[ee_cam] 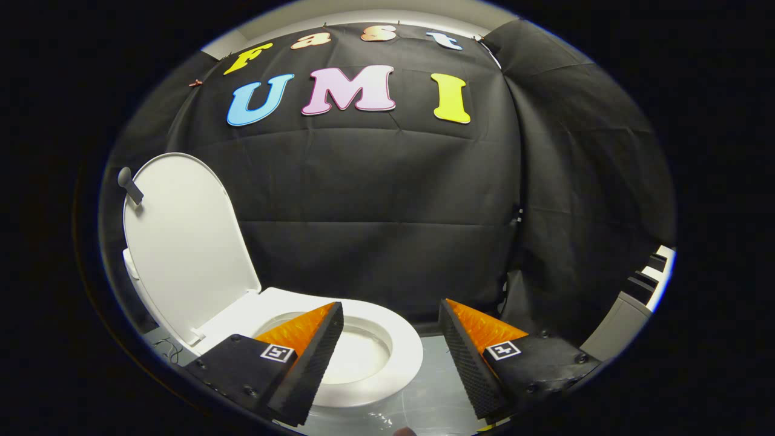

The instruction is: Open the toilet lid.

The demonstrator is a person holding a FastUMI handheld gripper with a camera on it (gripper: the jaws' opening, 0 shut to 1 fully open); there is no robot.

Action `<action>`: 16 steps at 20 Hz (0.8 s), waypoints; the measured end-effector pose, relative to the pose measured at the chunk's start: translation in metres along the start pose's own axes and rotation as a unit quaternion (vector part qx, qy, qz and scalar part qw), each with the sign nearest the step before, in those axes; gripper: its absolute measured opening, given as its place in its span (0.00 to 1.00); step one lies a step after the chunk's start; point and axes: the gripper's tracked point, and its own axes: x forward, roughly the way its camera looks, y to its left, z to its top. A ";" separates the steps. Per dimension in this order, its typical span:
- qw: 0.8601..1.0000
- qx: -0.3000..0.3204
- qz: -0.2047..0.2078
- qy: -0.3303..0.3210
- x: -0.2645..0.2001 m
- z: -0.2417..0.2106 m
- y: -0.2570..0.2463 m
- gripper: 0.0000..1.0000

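Black cloth hangs all around the booth behind the toilet, and pale floor shows beneath my gripper. From my camera the fingers stand wide apart with nothing between them; one fingertip overlaps the bowl opening in my view, the other sits over bare floor just beside the rim.

The lid is already raised, leaning back past upright on its hinge behind the bowl, well beyond my fingers. The seat ring lies flat on the bowl. A small dark knob on a stem sticks out near the lid's top edge; I take it for the handle.

So I judge the job essentially done, and the risks now are my own. If I swing carelessly while pulling away, a finger could clip the lid's lower edge or the handle and tip it forward, letting it drop shut. I cannot tell how firmly it rests against whatever stands behind it, so I treat it as loosely balanced. Dipping low could also knock the seat ring or scrape a fingertip along the bowl
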 end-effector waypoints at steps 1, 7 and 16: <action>1.000 0.000 0.000 -0.002 0.000 0.001 0.000 0.99; 1.000 -0.002 0.002 0.000 0.000 -0.001 0.002 0.99; 1.000 -0.006 0.008 0.003 -0.001 -0.002 0.005 0.99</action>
